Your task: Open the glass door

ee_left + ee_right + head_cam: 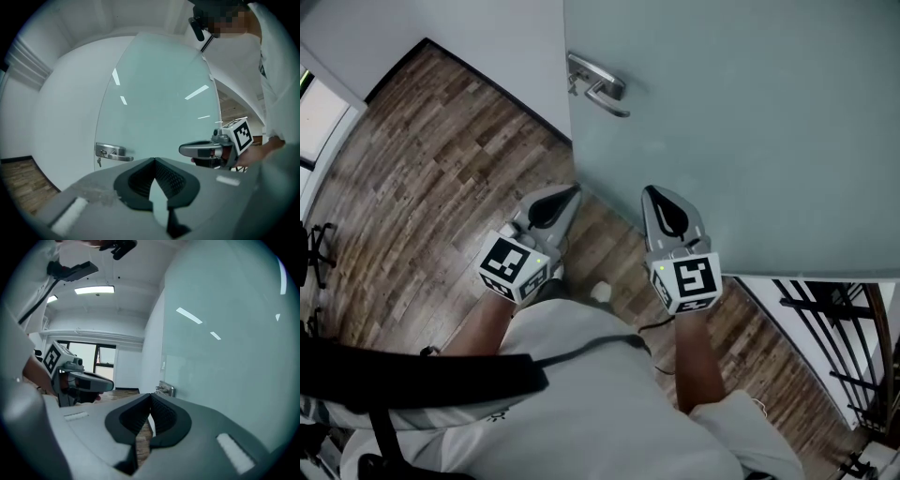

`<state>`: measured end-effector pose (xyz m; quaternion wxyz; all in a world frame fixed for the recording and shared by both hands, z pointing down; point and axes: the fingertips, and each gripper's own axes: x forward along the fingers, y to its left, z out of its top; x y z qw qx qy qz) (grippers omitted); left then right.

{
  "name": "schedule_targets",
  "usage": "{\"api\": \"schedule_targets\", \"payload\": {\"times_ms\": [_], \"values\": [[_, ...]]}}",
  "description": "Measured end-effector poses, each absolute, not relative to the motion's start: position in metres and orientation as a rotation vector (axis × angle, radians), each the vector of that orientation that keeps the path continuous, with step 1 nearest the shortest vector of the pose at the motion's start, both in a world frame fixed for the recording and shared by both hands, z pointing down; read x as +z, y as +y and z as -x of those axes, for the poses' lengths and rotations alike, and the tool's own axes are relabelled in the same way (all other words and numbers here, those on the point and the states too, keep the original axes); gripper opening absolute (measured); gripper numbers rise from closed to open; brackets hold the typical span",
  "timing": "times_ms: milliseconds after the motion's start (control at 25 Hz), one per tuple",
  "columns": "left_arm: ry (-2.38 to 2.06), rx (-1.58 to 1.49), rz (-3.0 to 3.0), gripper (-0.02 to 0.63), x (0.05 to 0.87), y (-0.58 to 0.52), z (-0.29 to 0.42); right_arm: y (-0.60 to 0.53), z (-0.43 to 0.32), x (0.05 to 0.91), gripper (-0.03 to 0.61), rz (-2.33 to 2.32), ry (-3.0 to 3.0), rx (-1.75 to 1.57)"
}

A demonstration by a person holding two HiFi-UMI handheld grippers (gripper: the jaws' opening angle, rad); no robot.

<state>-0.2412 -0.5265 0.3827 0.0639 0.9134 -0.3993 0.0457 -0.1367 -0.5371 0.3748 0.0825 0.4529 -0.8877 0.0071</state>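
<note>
The frosted glass door [750, 122] fills the upper right of the head view, with a metal lever handle [598, 86] near its left edge. Both grippers are held in front of it, below the handle and apart from it. My left gripper [575, 190] is shut and holds nothing, as is my right gripper [649, 191]. In the left gripper view the left gripper [153, 160] points at the door [159, 93]; the handle [112, 153] lies to the left and the right gripper [206, 150] to the right. In the right gripper view the right gripper [150, 395] sits just left of the handle [166, 390].
A white wall [487, 37] meets the door's left edge. Wood-plank floor [422, 187] stretches to the left. A black office chair [314, 248] stands at the far left and a black metal railing [834, 319] at the lower right. The left gripper [82, 380] shows before a window [91, 359].
</note>
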Motion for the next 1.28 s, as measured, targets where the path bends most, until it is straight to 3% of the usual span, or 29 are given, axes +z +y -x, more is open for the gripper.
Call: {"api": "schedule_targets", "payload": {"times_ms": [600, 1280], "values": [[-1.225, 0.127, -2.749, 0.005, 0.39, -0.5, 0.222, -0.509, 0.12, 0.376, 0.008, -1.378, -2.714, 0.126], [-1.171, 0.119, -2.767, 0.005, 0.39, -0.546, 0.274, -0.552, 0.17, 0.371, 0.008, -1.421, -2.677, 0.154]]}}
